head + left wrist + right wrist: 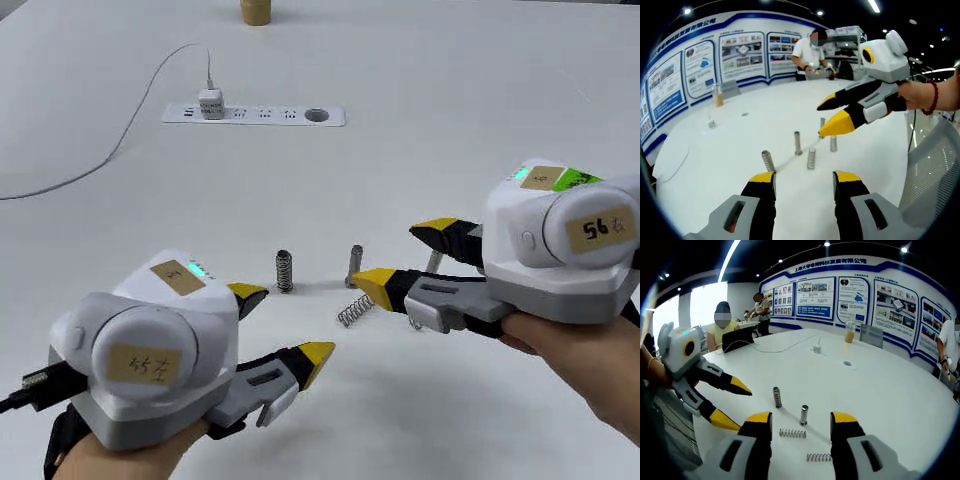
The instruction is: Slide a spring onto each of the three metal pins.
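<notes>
On the white table (430,120) stands a metal pin with a spring on it (284,270) (768,161) (776,396). A bare pin (355,265) (797,143) (803,415) stands just to its right. One loose spring (356,310) (811,158) (792,433) lies in front of the bare pin. A second loose spring (818,457) lies near my right gripper's jaws. Another grey pin (833,143) stands beyond. My right gripper (405,257) (801,416) (829,117) is open, right of the bare pin. My left gripper (282,322) (804,177) (734,405) hovers open, in front of the sprung pin.
A white power strip (255,113) with a charger and cable lies at the back of the table. A tan cup (256,10) (850,331) stands farther off. People sit and stand at the table's far sides, one behind a laptop (737,337).
</notes>
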Demonstrator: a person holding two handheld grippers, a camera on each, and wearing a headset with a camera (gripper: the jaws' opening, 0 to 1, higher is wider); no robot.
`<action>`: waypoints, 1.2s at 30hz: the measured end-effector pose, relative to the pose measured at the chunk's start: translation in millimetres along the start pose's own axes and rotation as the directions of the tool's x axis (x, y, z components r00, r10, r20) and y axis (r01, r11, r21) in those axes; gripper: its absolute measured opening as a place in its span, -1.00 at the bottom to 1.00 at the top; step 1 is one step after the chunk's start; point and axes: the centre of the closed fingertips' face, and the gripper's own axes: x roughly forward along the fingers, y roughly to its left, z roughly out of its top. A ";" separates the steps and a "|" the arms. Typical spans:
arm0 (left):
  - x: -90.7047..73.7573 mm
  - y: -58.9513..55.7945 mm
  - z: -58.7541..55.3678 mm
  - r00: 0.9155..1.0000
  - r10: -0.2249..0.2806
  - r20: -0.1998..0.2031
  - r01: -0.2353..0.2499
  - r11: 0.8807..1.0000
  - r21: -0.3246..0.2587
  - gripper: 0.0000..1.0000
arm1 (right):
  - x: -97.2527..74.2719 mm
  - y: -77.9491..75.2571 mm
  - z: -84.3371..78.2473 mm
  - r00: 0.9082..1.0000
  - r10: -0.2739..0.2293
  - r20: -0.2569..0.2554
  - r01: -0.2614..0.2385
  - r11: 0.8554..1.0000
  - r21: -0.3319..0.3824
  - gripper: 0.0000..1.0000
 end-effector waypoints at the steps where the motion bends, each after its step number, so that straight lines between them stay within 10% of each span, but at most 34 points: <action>1: 2.3 -0.2 -0.8 1.000 -0.003 -0.005 0.003 1.000 0.004 -0.08 | -1.0 -1.6 -1.5 1.000 -0.004 0.000 0.004 1.000 0.003 -0.04; 15: 35.6 -11.4 -7.3 0.998 -0.048 -0.046 0.052 0.994 0.091 -0.23 | -22.5 -15.9 -27.8 0.999 -0.030 -0.028 0.031 0.999 0.035 -0.01; 36: 78.2 -11.7 -22.2 0.985 -0.101 -0.137 0.111 0.992 0.062 -0.50 | -39.1 -24.1 -51.4 0.997 -0.041 -0.068 0.047 0.994 0.095 0.03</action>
